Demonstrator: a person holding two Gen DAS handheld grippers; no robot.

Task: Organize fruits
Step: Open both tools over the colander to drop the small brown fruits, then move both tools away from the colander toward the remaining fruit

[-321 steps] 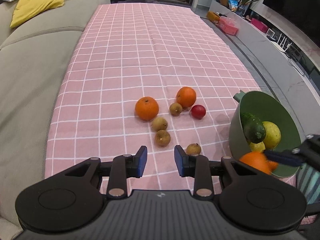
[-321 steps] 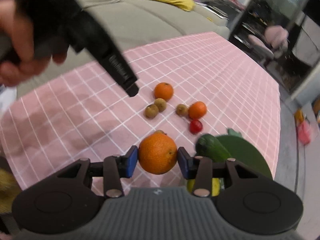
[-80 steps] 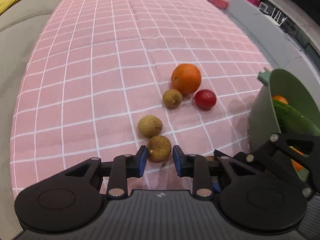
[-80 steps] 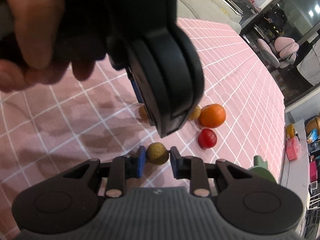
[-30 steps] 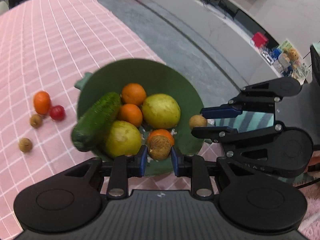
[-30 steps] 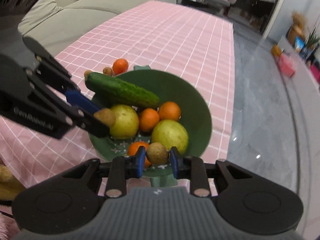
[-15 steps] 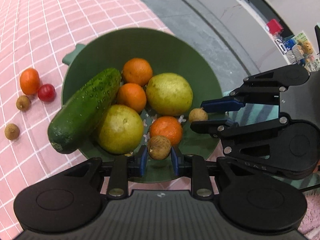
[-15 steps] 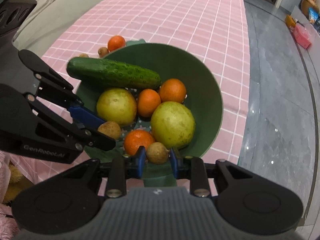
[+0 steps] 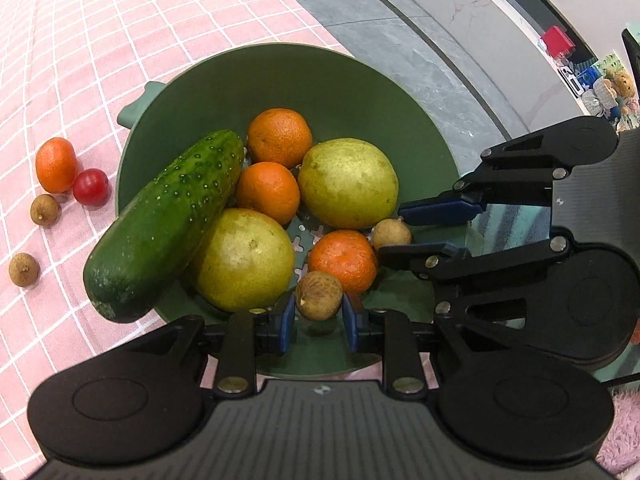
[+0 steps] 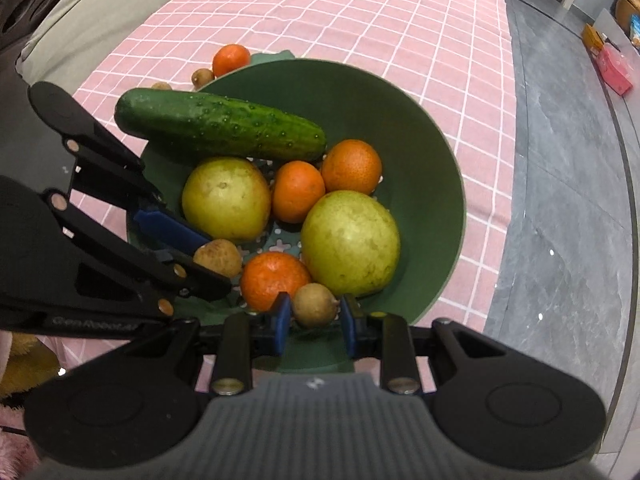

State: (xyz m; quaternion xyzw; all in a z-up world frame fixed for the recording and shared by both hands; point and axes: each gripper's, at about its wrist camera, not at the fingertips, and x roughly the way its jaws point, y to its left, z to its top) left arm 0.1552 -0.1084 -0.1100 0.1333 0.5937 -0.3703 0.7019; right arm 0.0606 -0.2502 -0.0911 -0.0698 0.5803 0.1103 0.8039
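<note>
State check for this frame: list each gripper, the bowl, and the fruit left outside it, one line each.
Left gripper: shut on small brown longan, over the bowl.
Right gripper: shut on second brown longan, over the bowl.
Dark green plastic bowl: upright, holding fruit and a cucumber.
Small orange mandarin, red cherry tomato: on the pink checked cloth, outside the bowl.

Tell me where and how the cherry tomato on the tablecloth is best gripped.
Grip the cherry tomato across its round middle, coming from above. Jaws should close along the free axis: an orange touches it on one side and the green bowl stands close on the other, so those sides look crowded. It is smooth and probably soft; squeeze lightly.
</note>
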